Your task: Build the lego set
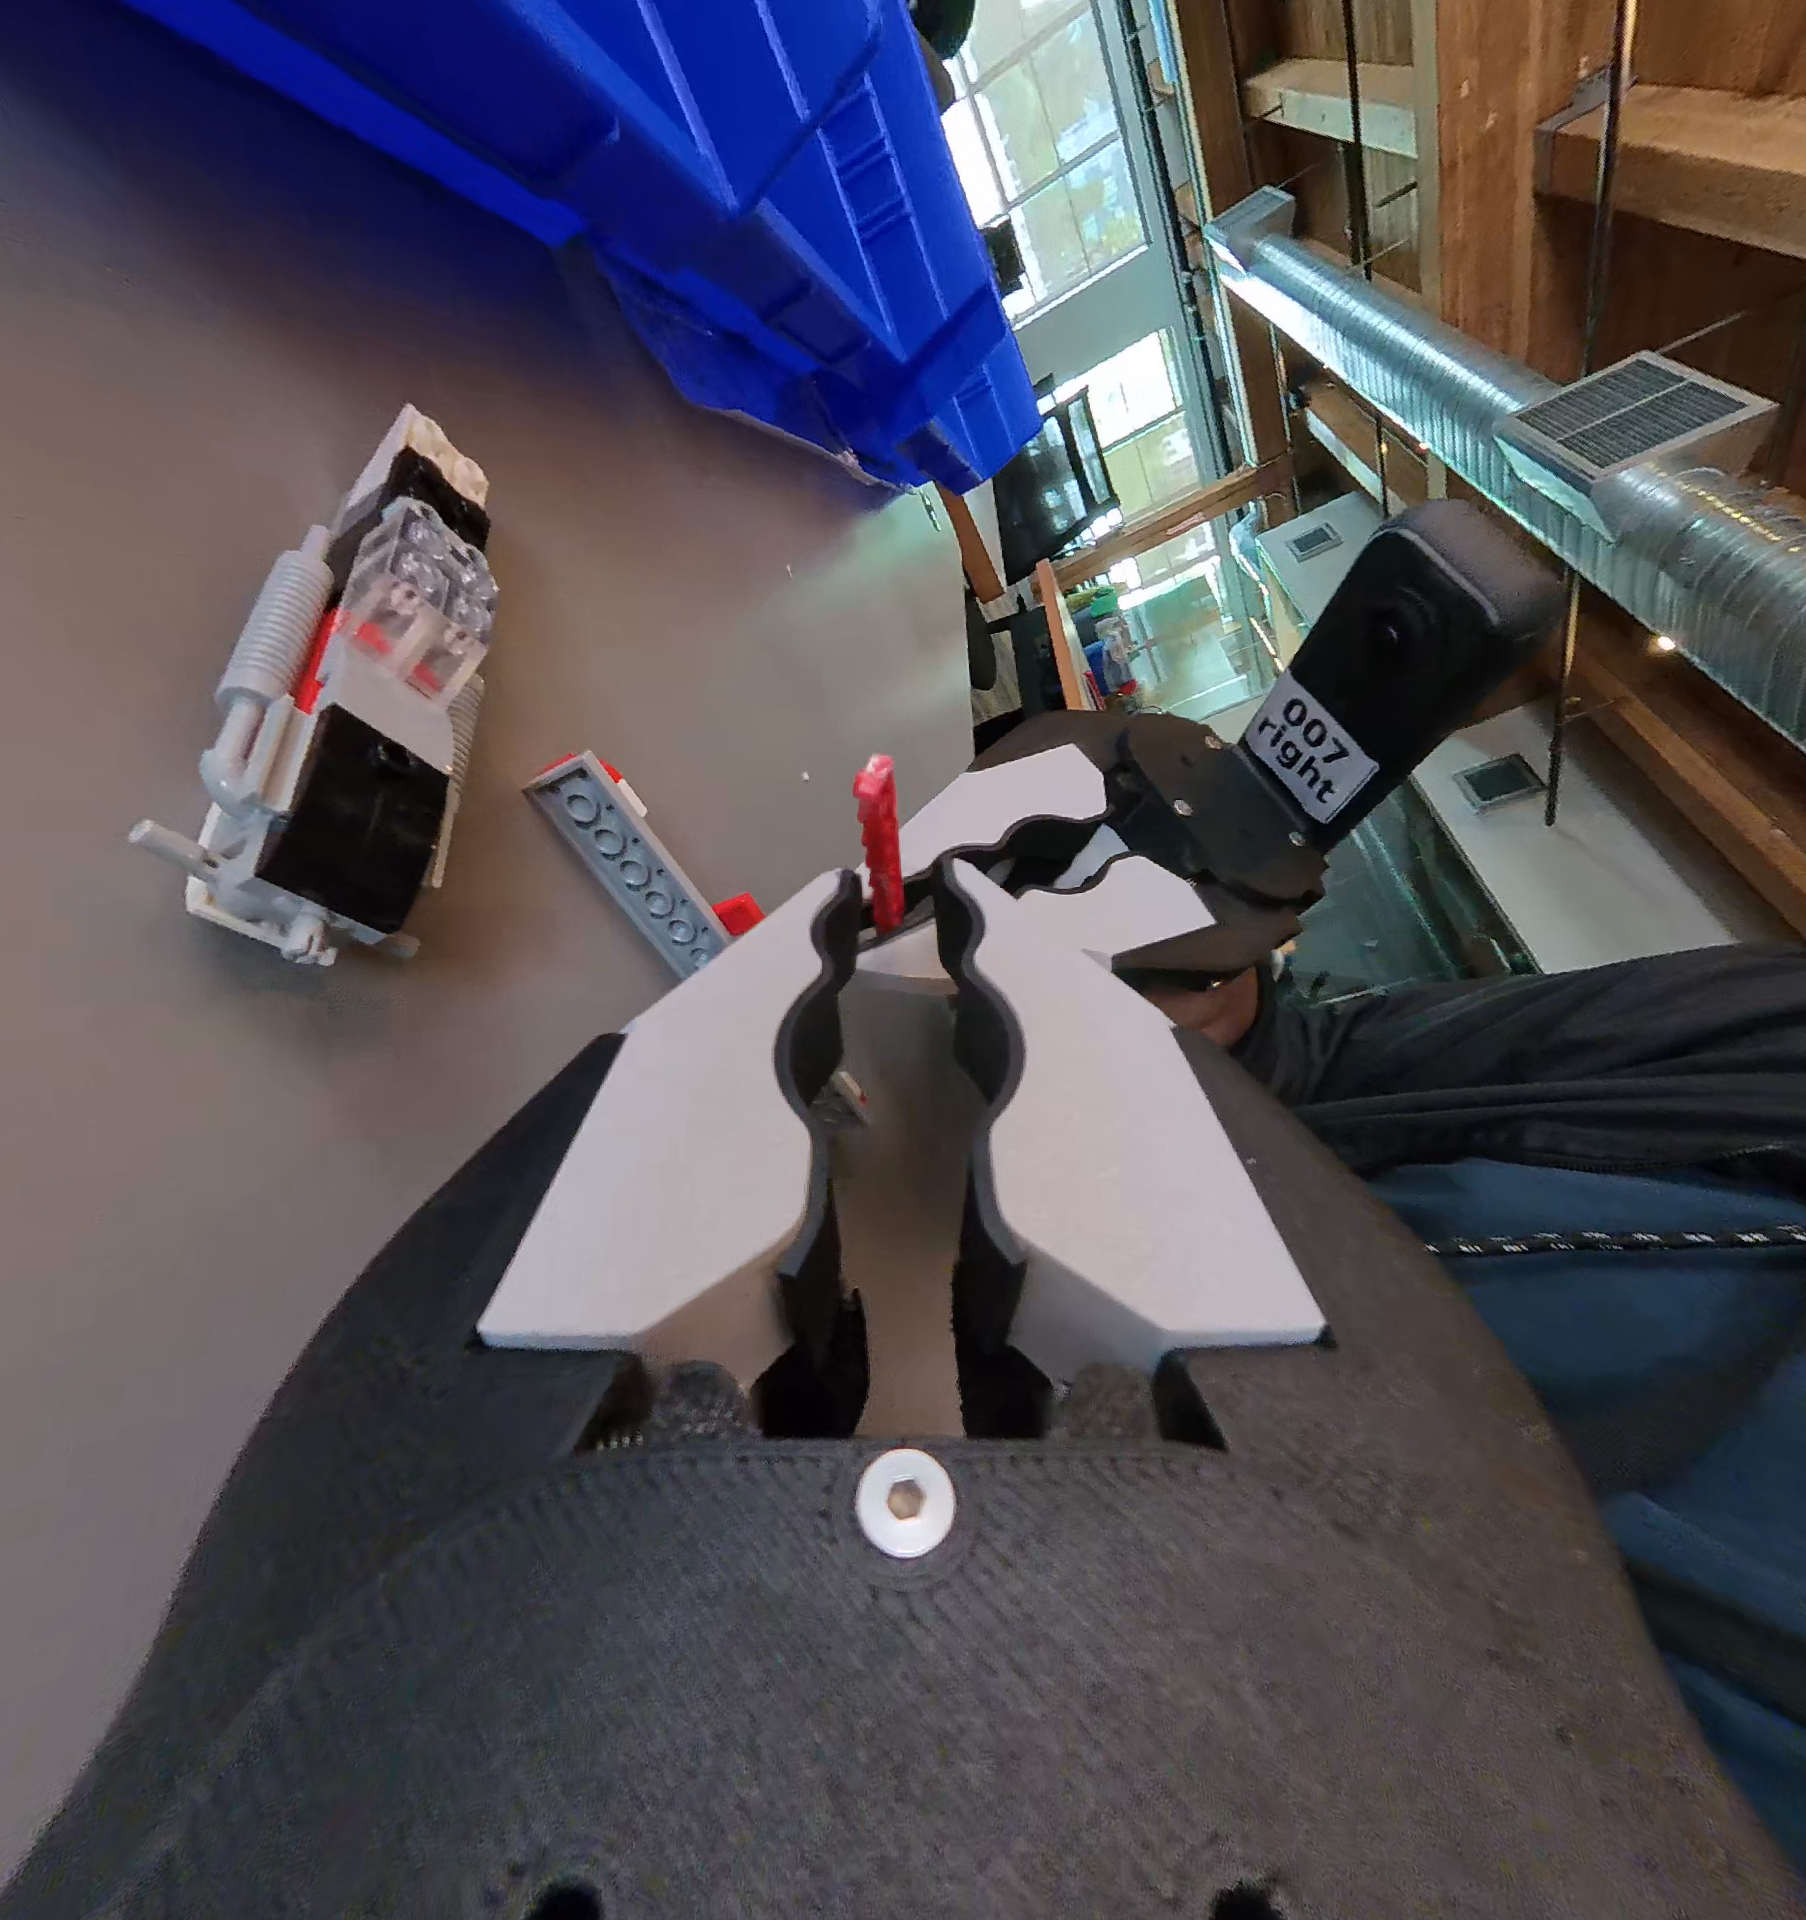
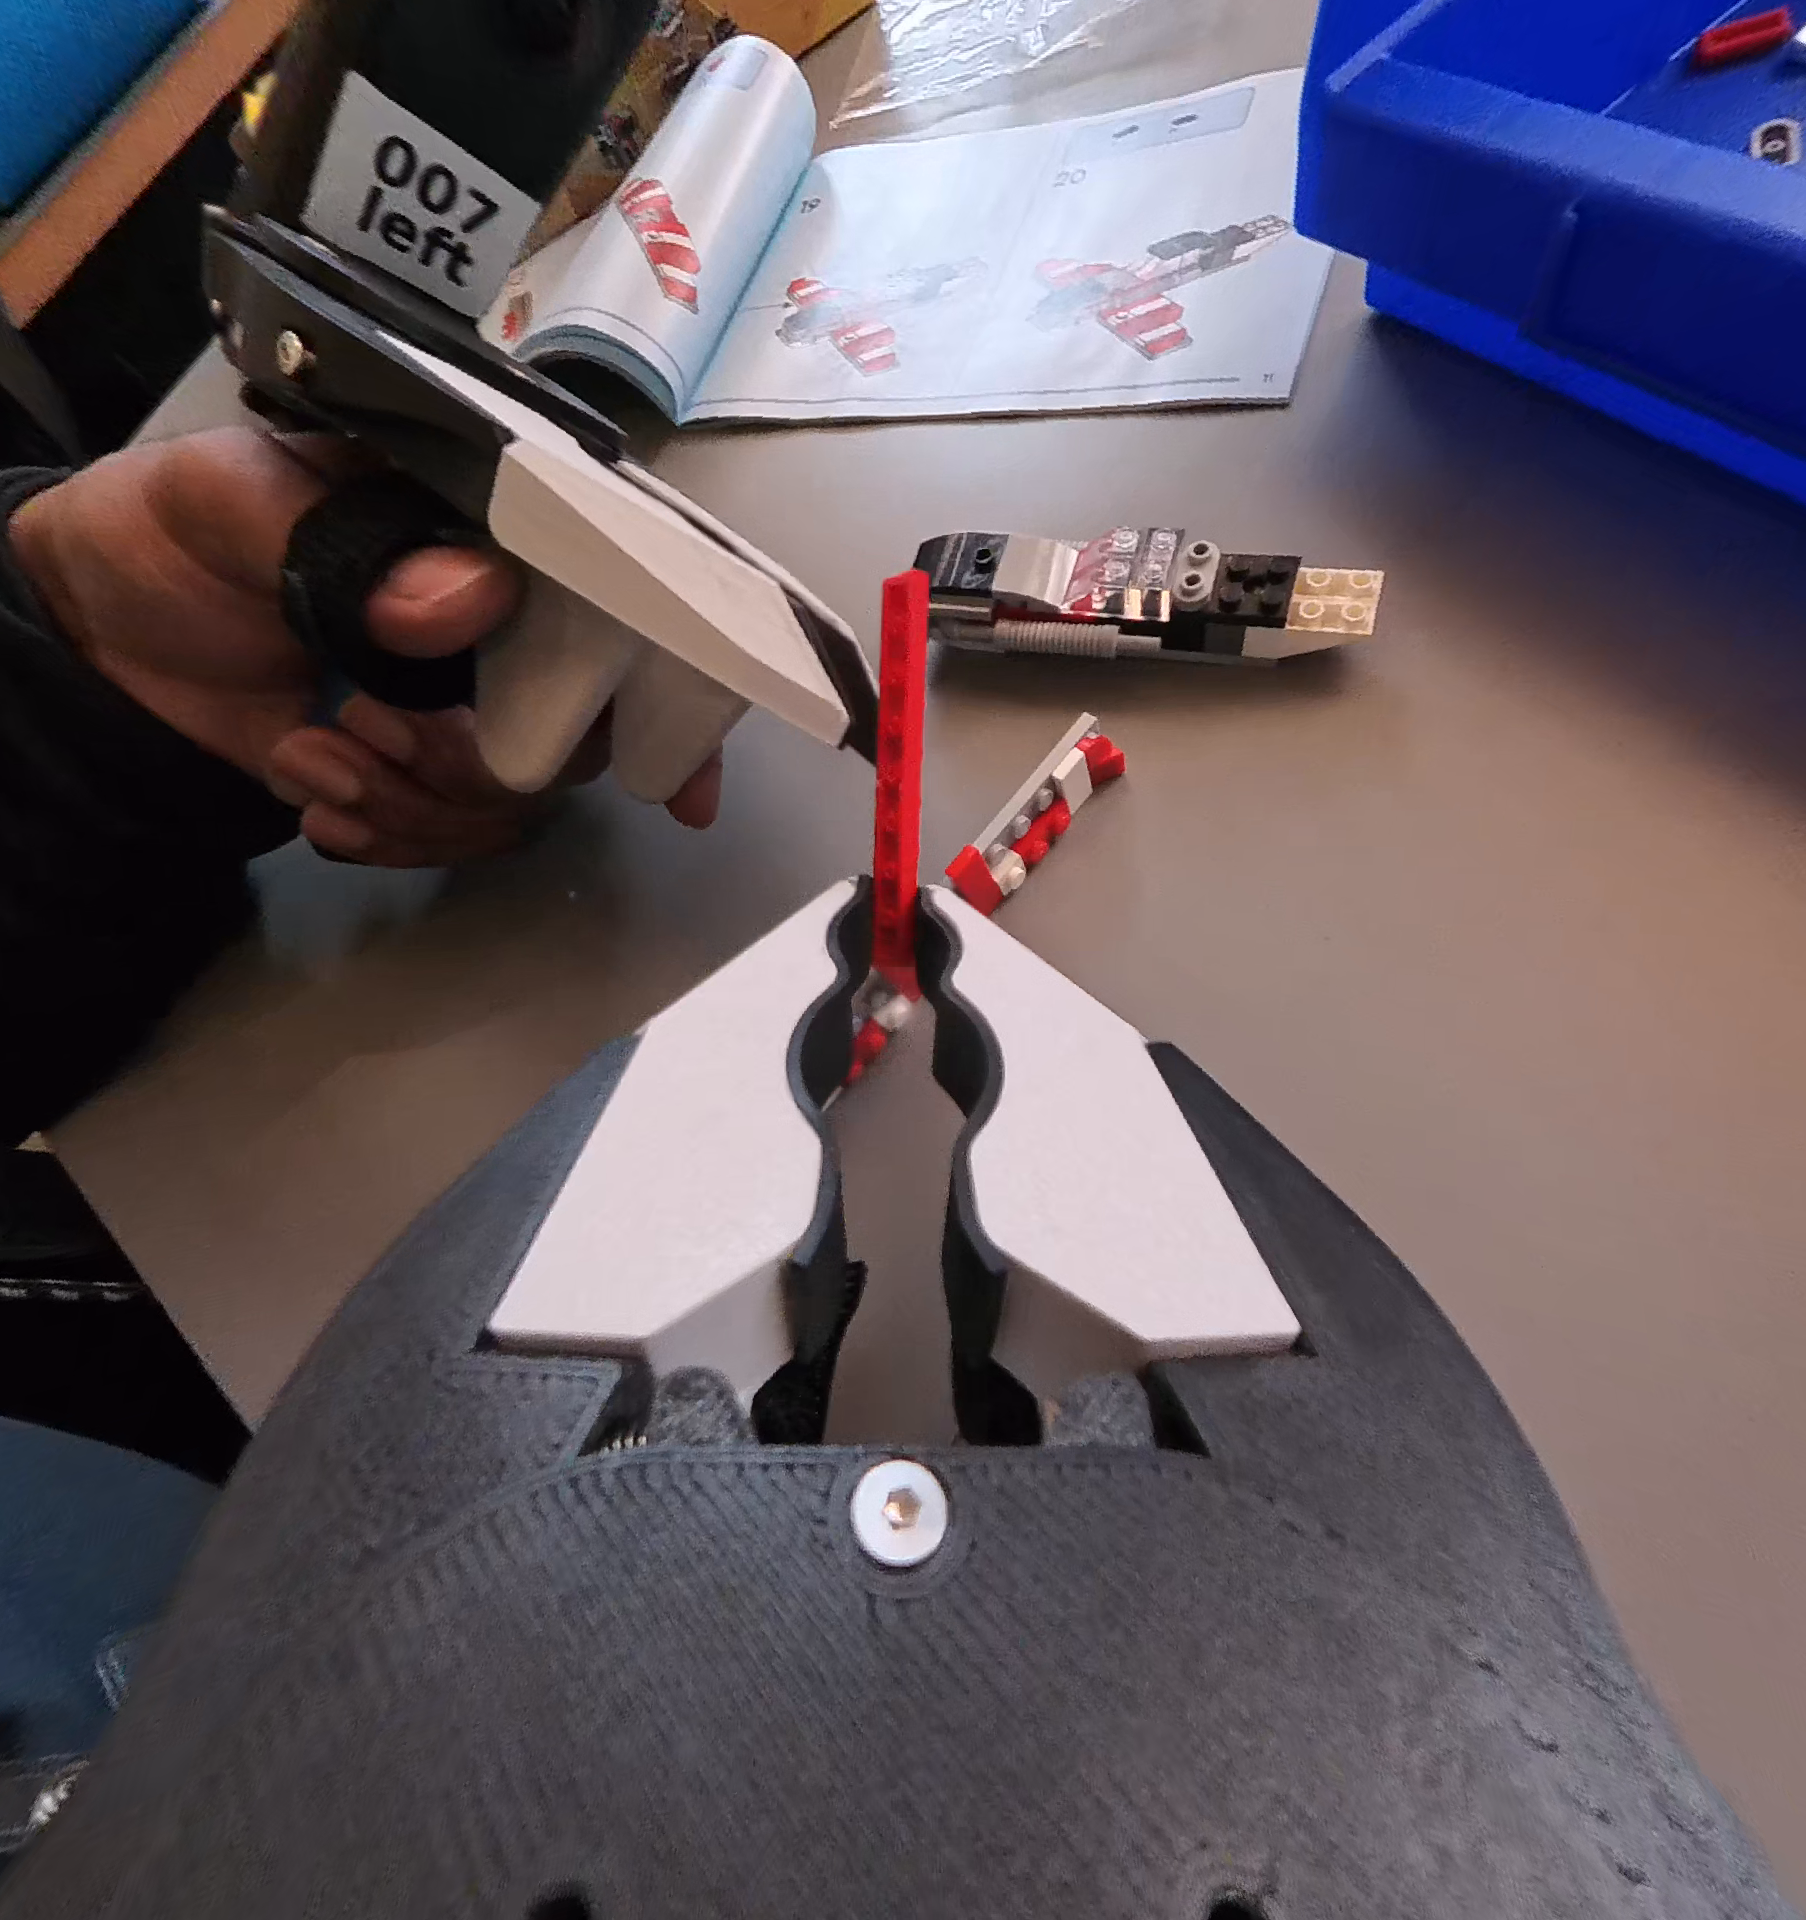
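booklet behind fuselage (bin right)

The long red piece stands up tall in the middle, with the left gripper right beside it. Just behind lie the small striped piece and the half-built model, with a thin bare strip between them. The blue bin blocks the far right corner. The open booklet covers the back. The worktop to the right is bare and wide.
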Tool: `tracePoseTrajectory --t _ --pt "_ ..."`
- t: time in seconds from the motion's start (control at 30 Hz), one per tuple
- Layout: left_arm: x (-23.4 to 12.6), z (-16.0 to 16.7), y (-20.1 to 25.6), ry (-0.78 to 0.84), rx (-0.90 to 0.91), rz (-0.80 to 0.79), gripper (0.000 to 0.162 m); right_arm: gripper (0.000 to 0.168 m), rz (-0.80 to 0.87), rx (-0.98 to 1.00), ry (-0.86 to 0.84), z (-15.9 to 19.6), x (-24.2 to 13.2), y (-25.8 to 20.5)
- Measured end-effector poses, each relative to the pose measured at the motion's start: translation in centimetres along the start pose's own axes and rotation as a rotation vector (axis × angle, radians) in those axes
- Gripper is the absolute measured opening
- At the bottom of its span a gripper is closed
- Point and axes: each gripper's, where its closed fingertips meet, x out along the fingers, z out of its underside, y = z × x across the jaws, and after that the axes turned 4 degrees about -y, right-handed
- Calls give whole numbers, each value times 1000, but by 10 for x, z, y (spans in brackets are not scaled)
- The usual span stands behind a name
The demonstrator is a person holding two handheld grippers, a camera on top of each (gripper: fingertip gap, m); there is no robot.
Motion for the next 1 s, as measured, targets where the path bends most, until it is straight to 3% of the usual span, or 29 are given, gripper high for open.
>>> tracePoseTrajectory --t 0.03,0.2,1.0 --pt "-1 -1 -2 6 4 -20 16 6 13 2 2 0 0 2" --pt "-5 -8 -7 42 56 -109 20 6 75 -13 0 0 -2 10" --pt "-1 -6 -1 29 73 -107 20 6 82 -21 -2 -1 -1 10"
